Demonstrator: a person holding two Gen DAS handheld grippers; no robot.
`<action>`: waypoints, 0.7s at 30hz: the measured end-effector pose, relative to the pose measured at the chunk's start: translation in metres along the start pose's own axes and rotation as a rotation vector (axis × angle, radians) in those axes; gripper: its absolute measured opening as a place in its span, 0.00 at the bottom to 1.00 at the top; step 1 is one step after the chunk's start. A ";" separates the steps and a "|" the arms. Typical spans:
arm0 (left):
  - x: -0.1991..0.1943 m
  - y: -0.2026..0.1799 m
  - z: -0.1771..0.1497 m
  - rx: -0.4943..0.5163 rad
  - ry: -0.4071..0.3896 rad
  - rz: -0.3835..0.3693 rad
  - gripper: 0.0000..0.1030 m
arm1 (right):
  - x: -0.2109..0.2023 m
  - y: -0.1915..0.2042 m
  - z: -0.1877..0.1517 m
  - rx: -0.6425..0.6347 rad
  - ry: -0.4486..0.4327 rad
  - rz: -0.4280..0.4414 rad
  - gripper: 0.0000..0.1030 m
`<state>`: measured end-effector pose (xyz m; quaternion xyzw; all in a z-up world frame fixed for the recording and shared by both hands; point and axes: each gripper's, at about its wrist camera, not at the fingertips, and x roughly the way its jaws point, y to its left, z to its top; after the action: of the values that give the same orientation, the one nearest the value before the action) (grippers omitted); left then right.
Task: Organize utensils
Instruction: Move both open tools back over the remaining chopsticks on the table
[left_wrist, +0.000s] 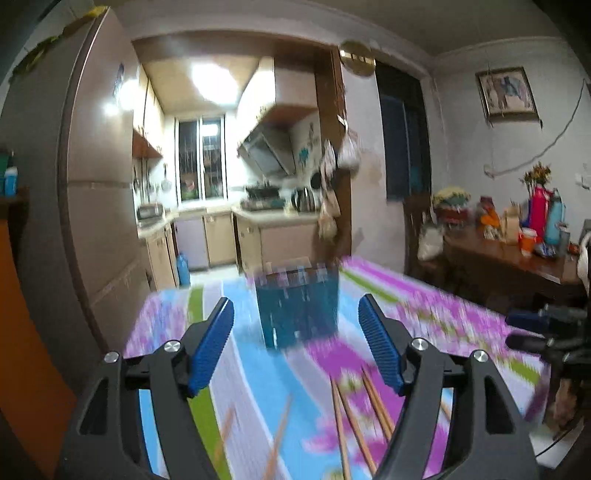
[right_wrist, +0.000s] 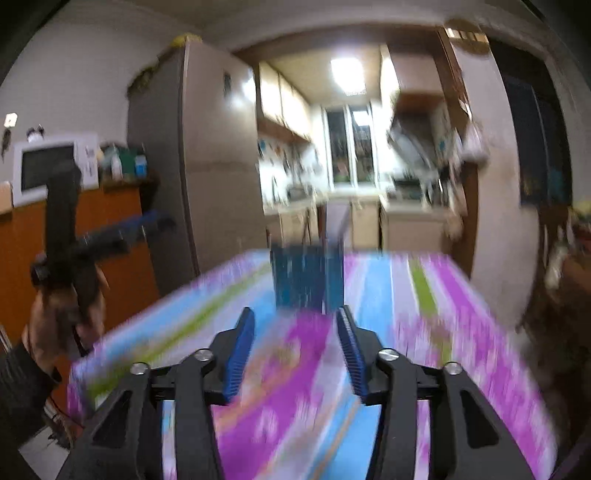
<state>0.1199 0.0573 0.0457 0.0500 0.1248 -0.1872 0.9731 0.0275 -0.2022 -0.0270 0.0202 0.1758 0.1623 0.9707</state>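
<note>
Step, as I read it: approach, nothing picked up yet. Both views heavily blurred.

Left gripper (left_wrist: 295, 343): jaws spread wide, nothing between the pads. Right gripper (right_wrist: 295, 350): jaws apart but narrower, also empty.

Nearest, at the table's near edge under the left gripper: chopsticks (left_wrist: 354, 424). Two clear pairs just inside the right finger; two fainter sticks toward the left, smeared. Count about six, not certain. None show in the right view.

Farther, mid-table toward the far edge: one blue holder (left_wrist: 297, 306), upright, slotted walls, apparently empty.

Table (left_wrist: 424, 295) carries a striped cloth.

Next move, my judgement: lower the left gripper over one stick, close across it, then carry it to the holder (right_wrist: 306, 277).
</note>
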 end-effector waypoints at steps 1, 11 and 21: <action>-0.002 -0.003 -0.014 -0.004 0.024 0.002 0.65 | -0.001 0.006 -0.018 0.008 0.024 -0.007 0.31; -0.008 0.006 -0.074 -0.082 0.138 0.007 0.65 | 0.040 0.080 -0.079 -0.024 0.168 0.102 0.28; -0.005 0.001 -0.089 -0.089 0.158 -0.006 0.65 | 0.052 0.087 -0.086 -0.036 0.223 0.107 0.28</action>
<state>0.0955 0.0733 -0.0389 0.0209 0.2093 -0.1800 0.9609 0.0168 -0.1045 -0.1170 -0.0059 0.2785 0.2182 0.9353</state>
